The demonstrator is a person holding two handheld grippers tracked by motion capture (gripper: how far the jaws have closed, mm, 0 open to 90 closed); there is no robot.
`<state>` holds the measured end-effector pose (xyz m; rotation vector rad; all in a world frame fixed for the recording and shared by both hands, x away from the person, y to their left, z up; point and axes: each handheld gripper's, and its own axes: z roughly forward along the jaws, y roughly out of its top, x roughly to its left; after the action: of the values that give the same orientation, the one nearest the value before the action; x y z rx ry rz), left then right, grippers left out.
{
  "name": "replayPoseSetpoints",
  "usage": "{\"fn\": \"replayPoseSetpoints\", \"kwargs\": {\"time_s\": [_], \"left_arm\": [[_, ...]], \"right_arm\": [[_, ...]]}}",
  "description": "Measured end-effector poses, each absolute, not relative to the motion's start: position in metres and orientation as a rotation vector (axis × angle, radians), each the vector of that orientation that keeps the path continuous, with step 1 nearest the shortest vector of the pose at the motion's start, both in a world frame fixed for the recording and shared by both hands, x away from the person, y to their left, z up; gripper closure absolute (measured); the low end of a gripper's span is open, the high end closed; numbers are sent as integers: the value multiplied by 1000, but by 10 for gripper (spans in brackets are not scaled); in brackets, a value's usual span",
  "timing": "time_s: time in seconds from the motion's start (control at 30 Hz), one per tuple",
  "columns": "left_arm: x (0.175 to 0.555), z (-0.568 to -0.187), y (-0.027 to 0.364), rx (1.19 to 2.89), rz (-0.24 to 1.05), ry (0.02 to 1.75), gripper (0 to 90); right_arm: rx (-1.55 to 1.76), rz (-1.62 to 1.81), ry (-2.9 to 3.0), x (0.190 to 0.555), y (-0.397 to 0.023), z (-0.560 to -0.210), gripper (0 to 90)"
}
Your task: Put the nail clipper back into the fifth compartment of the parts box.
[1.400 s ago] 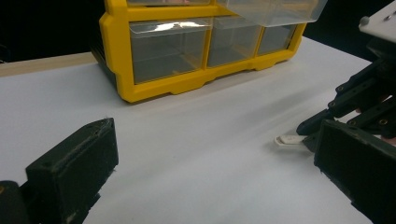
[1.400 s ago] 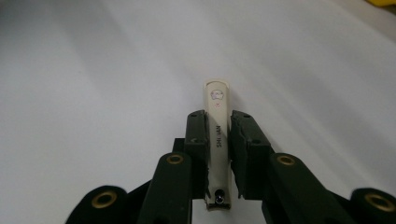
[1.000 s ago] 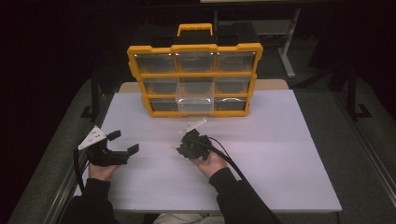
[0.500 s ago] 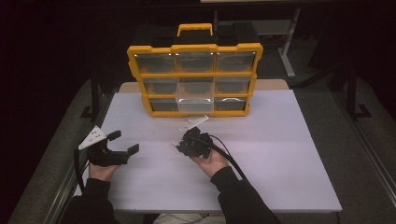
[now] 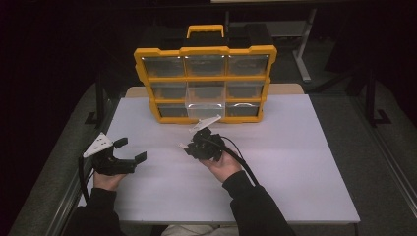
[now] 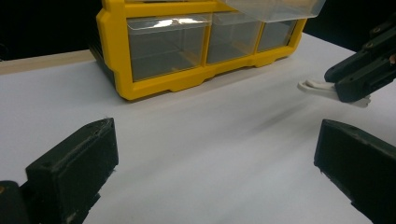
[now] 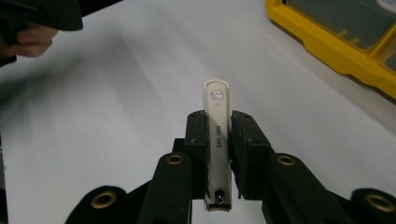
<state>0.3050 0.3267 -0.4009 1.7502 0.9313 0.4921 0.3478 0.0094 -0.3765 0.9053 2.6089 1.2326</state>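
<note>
A white nail clipper [image 7: 217, 126] sits lengthwise between the black pads [image 7: 196, 135] of my right gripper [image 5: 191, 146], which is shut on it and holds it a little above the white table [image 5: 285, 162]. In the left gripper view the clipper's tip [image 6: 317, 87] sticks out of the right gripper [image 6: 362, 74]. A yellow organizer [image 5: 204, 49] with clear drawers stands upright at the back. Its bottom middle drawer [image 5: 204, 110] is pulled out toward me. My left gripper [image 5: 131, 149] rests at the table's left, open, with nothing between its jaws.
Dark floor and table legs surround the table. A black metal rail [image 5: 64, 196] runs along the left edge. Bare white tabletop lies between the grippers and to the right of my right hand. The organizer's yellow handle [image 5: 205, 29] points up at the back.
My right gripper has lifted slightly with the nail clipper still in it. The left gripper has stayed where it was.
</note>
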Motion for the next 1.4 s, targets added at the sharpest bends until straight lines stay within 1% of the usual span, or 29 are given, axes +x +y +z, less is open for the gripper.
{"fn": "replayPoseSetpoints", "kwargs": {"time_s": [0.6, 1.4], "left_arm": [[305, -401, 326, 1757, 503, 924, 0], [306, -401, 326, 1755, 498, 926, 0]], "right_arm": [[888, 1302, 2564, 359, 1, -340, 762], [844, 1314, 2494, 369, -2, -287, 762]]}}
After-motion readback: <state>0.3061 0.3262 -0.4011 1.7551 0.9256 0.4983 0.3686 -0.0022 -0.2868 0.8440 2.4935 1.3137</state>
